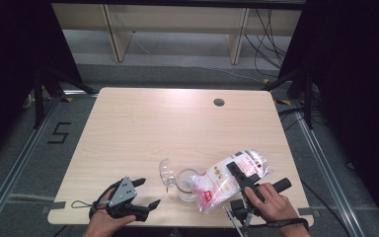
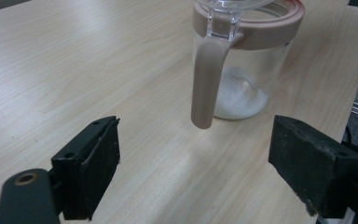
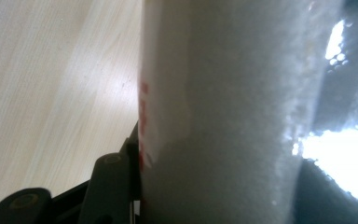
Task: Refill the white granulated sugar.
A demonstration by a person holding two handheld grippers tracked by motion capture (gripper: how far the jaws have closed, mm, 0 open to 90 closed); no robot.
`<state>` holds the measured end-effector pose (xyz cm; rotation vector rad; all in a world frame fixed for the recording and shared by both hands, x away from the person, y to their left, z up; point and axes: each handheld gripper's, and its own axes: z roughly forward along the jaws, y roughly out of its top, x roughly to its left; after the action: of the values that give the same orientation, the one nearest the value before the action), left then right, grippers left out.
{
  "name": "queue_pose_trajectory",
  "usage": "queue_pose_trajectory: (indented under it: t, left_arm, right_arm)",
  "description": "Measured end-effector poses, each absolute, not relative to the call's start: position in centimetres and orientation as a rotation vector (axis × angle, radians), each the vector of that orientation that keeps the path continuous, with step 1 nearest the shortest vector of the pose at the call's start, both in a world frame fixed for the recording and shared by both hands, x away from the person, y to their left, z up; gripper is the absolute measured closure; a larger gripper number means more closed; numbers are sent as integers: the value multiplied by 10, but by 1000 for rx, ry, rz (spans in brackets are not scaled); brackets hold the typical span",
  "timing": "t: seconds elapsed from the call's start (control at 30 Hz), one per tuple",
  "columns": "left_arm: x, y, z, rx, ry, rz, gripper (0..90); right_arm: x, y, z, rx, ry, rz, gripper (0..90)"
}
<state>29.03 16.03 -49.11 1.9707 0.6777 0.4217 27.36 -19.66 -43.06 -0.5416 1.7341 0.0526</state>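
Observation:
A clear jar [image 1: 187,183] with a dusty-pink rim stands near the table's front edge, its clear lid [image 1: 167,172] swung open to the left. In the left gripper view the jar [image 2: 247,60] holds a little white powder [image 2: 242,95], and a pink latch [image 2: 207,79] hangs down its side. My right gripper [image 1: 237,173] is shut on a plastic bag of white powder [image 1: 217,186], tilted with its lower end over the jar's mouth. The bag [image 3: 233,93] sits against one black finger [image 3: 109,186]. My left gripper [image 1: 149,192] rests open left of the jar, with nothing between its pads [image 2: 98,163].
The wooden table [image 1: 143,123] has a round cable hole [image 1: 219,102] at the back right. Dark stands flank both sides of the table. Pale wooden furniture legs stand on the floor behind it.

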Motion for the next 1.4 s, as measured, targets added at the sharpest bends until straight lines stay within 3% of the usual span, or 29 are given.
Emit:
queue_pose_trajectory:
  t: [1.4]
  left_arm:
    - [289, 159, -491, 1955, 709, 403, 160]
  right_arm:
    - [272, -194, -429, -576, 1727, 10, 541]
